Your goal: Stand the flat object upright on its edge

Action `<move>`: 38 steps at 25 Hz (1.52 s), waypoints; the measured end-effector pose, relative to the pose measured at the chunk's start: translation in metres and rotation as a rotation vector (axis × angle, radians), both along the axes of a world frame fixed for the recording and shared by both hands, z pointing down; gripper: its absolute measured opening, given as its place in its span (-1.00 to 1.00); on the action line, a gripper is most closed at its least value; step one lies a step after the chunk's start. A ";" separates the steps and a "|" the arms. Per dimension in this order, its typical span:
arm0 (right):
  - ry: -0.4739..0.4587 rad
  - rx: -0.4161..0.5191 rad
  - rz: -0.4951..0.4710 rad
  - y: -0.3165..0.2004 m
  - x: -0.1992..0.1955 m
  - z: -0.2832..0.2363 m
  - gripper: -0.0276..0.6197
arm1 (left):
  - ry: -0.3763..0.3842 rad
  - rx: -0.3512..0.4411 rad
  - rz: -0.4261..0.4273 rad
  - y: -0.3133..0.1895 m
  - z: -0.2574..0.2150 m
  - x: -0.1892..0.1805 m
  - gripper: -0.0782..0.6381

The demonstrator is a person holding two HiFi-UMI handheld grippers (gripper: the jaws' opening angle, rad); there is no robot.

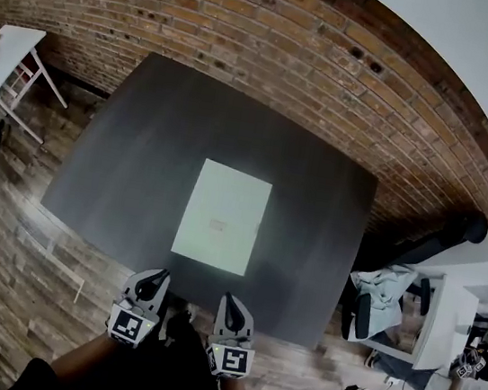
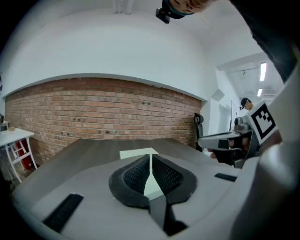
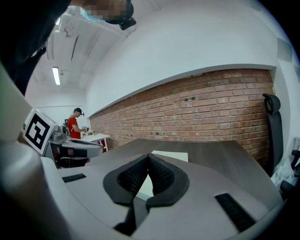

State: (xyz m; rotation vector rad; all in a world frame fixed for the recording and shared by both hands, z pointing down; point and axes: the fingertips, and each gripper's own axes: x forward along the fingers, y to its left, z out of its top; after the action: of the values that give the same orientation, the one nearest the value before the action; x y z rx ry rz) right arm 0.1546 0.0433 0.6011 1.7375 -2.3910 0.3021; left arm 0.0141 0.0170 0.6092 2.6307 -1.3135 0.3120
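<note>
A pale, flat rectangular board [image 1: 223,216] lies flat in the middle of the dark table [image 1: 130,164]. Both grippers hang side by side over the table's near edge, short of the board. My left gripper [image 1: 157,278] is shut with nothing between its pads. My right gripper [image 1: 230,302] is shut and empty too. In the left gripper view the board [image 2: 138,153] shows beyond the closed jaws of the left gripper [image 2: 150,161]. In the right gripper view the board [image 3: 174,155] lies ahead of the right gripper [image 3: 148,161].
A brick wall [image 1: 275,49] runs along the table's far side. A white side table [image 1: 0,62] stands at the left. Desks and a dark chair [image 1: 456,235] stand at the right, where a person [image 3: 73,124] stands in the distance. The floor is wood plank.
</note>
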 end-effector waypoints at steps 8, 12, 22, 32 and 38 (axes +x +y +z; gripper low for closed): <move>-0.020 -0.042 -0.007 -0.023 -0.011 0.033 -0.84 | -0.022 -0.044 0.024 -0.015 0.039 0.002 -0.66; 0.010 -0.083 -0.017 -0.024 -0.006 0.059 -0.84 | -0.049 -0.051 0.046 -0.023 0.058 0.001 -0.66; -0.015 -0.136 0.043 -0.033 0.016 0.104 -0.83 | -0.110 -0.083 0.093 -0.035 0.112 0.002 -0.66; 0.032 -0.235 0.035 -0.028 0.027 0.160 -0.45 | -0.127 -0.172 0.143 -0.036 0.160 0.002 -0.60; 0.028 -0.258 0.073 -0.030 0.040 0.178 -0.36 | -0.143 -0.223 0.166 -0.039 0.179 0.001 -0.33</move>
State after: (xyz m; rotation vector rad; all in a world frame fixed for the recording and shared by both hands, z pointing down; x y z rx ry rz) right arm 0.1943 0.0136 0.7791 1.6987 -2.1608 0.5652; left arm 0.0154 -0.0216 0.7886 2.5687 -1.0309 0.6429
